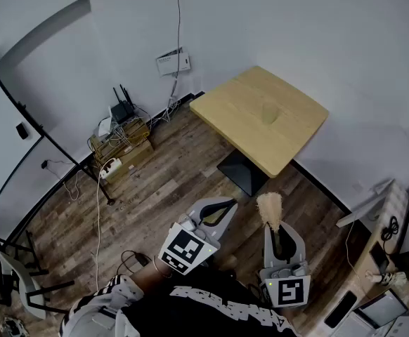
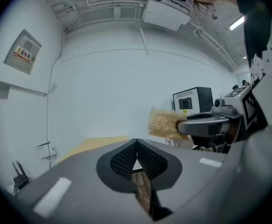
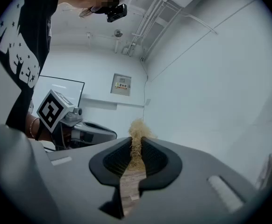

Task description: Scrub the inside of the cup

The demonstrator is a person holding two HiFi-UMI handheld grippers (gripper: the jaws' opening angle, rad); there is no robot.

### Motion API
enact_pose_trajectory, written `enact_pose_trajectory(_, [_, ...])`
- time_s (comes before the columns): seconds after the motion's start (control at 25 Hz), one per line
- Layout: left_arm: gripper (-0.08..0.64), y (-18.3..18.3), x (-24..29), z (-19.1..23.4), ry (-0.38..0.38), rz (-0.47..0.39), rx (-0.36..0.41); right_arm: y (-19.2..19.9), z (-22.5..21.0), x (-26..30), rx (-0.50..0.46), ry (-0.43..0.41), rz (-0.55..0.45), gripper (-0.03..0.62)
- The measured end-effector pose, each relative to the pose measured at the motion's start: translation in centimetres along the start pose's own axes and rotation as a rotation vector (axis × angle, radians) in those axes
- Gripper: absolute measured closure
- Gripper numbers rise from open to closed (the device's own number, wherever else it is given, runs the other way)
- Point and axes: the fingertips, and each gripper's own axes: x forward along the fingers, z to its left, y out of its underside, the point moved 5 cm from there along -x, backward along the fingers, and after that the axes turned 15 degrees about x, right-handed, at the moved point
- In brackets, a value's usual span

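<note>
My right gripper (image 1: pixel 277 234) is shut on a tuft of straw-coloured scrubbing fibre (image 1: pixel 270 208), which sticks out past its fingertips. In the right gripper view the fibre (image 3: pixel 137 135) is pinched between the dark pads. My left gripper (image 1: pixel 225 206) is shut with nothing in it, and its pads meet in the left gripper view (image 2: pixel 136 149). Both are held over the floor, short of the wooden table (image 1: pixel 250 97). A faint see-through shape (image 1: pixel 269 114) on the tabletop may be the cup. The left gripper view also shows the fibre tuft (image 2: pixel 165 123).
The table stands on a dark base plate (image 1: pixel 243 172) against the white wall. A router and tangled cables sit on a box (image 1: pixel 122 135) at the left wall. A chair (image 1: pixel 16 276) is at lower left, and a cluttered desk (image 1: pixel 384 272) at lower right.
</note>
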Motion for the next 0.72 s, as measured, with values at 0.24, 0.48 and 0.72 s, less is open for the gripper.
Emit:
enact_pose_trajectory(0.24, [0.557,-0.6,0.0,-1.4,0.005,-0.006,-0.001,0.1,-0.6,-1.8,0.039,0.003,-0.014,0.522])
enact_pose_trajectory(0.48, [0.557,-1.1,-0.1,-3.4,0.022,0.001,0.004,0.4,-1.6,-4.1,0.079,0.031,-0.029,0.520])
enact_pose_trajectory(0.72, [0.557,-1.4,0.2,-4.8,0.033,0.003,0.015,1.0,-2.8,-5.7,0.114,0.062,-0.031,0.518])
